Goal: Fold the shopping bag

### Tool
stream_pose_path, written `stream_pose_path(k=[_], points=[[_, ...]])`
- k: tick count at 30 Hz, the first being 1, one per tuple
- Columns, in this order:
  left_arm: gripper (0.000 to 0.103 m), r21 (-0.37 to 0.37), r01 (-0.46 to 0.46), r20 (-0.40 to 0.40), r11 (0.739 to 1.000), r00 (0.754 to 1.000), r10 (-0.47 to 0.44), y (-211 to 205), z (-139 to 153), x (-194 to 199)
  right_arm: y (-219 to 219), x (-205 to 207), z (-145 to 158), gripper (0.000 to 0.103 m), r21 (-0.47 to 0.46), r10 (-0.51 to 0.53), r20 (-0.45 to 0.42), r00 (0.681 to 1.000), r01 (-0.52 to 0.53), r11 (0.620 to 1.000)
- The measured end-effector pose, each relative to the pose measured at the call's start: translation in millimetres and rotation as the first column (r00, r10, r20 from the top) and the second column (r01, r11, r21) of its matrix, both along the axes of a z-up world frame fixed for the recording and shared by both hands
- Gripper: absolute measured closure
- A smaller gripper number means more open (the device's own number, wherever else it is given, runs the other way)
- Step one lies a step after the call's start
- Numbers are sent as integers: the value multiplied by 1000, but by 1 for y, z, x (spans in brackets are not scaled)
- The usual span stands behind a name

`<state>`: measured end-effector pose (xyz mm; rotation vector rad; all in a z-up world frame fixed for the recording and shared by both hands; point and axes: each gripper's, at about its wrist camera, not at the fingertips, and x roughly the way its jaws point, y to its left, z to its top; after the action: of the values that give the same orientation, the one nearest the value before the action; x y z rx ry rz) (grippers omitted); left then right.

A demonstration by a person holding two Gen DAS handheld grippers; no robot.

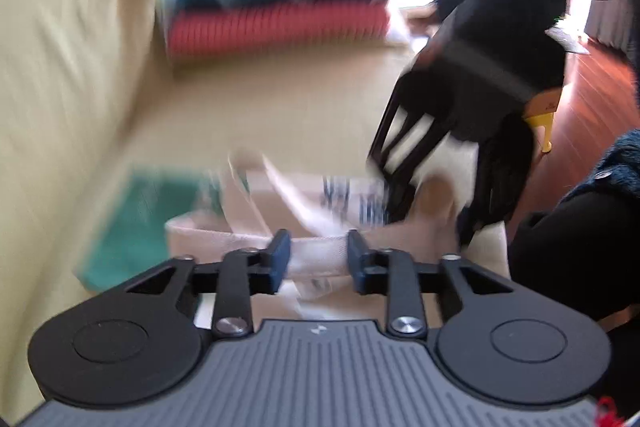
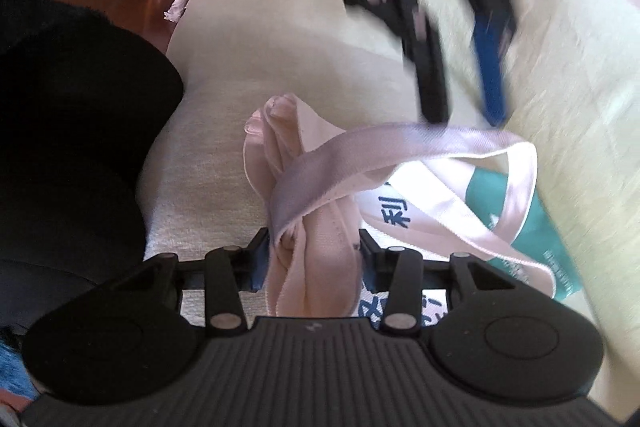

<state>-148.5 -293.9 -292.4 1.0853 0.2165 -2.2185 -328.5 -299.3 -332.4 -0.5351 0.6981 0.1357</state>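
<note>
The cream canvas shopping bag [image 2: 432, 203] with blue print and a green panel lies crumpled on a pale cushion. In the right wrist view my right gripper [image 2: 314, 255] is shut on a bunched fold of the bag's cream cloth. A handle strap [image 2: 400, 143] arches up from that bunch to the blurred left gripper [image 2: 464, 115] above it. In the left wrist view my left gripper [image 1: 319, 255] has white webbing of the strap [image 1: 318, 253] filling the gap between its blue pads, pinched there. The right gripper [image 1: 432, 203] shows black at the right, down on the bag [image 1: 280, 203].
A stack of folded red and teal cloth [image 1: 280, 15] sits at the back of the cushion [image 1: 60, 67]. Wooden floor [image 1: 592, 87] runs along the right edge. A person's dark clothing [image 2: 72, 147] fills the left of the right wrist view.
</note>
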Motion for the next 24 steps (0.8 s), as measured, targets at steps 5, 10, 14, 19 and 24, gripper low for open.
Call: stream_pose_path(k=[5, 10, 14, 19, 24], points=[[103, 54, -50, -87, 997, 995, 54, -6, -22, -4, 13, -7, -13, 52, -122, -9, 97, 995, 21, 992], [103, 82, -57, -107, 995, 992, 66, -10, -27, -4, 25, -12, -28, 39, -342, 121, 169, 978, -57, 938], [103, 106, -34, -109, 994, 993, 45, -19, -28, -2, 21, -6, -25, 44, -420, 271, 99, 958, -206, 884], [95, 35, -37, -46, 999, 998, 38, -16, -23, -1, 7, 30, -12, 55, -256, 300, -36, 953, -299, 919], [84, -89, -105, -23, 991, 994, 103, 5, 10, 30, -49, 64, 12, 60, 272, 81, -91, 993, -53, 961]])
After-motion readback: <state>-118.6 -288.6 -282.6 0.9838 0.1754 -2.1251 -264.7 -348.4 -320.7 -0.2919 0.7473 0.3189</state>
